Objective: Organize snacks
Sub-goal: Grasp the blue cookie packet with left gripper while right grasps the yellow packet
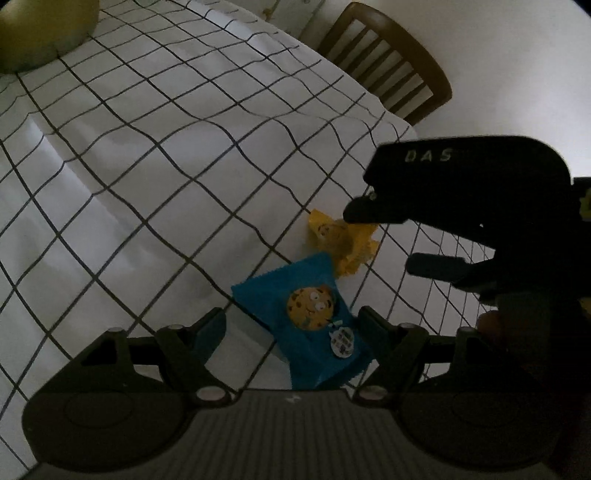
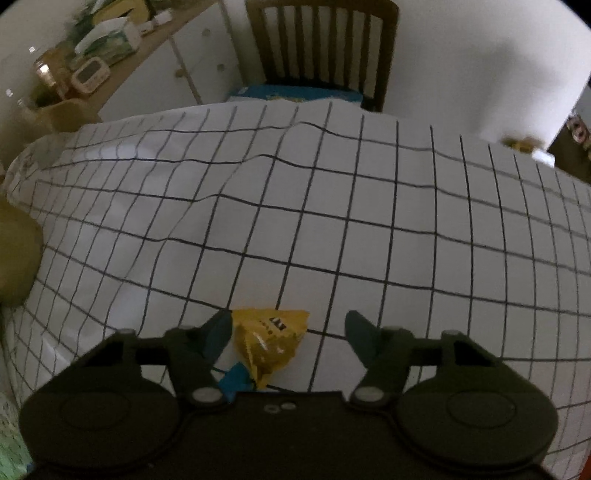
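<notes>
A white tabletop (image 1: 155, 155) under a black-grid cloth fills both views, with a slatted wooden chair (image 2: 321, 48) at its far edge and a yellow-green rounded thing (image 1: 40, 33) at the left. The left claw (image 1: 291, 325) points down over a blue cookie packet (image 1: 314, 325), which lies flat on the cloth between its parted fingers; whether the pads touch it I cannot tell. The right claw (image 2: 288, 332) straddles a crumpled yellow snack packet (image 2: 269, 343) lying just beyond the blue one, jaws apart, the wrapper close against the left finger and clear of the right
</notes>
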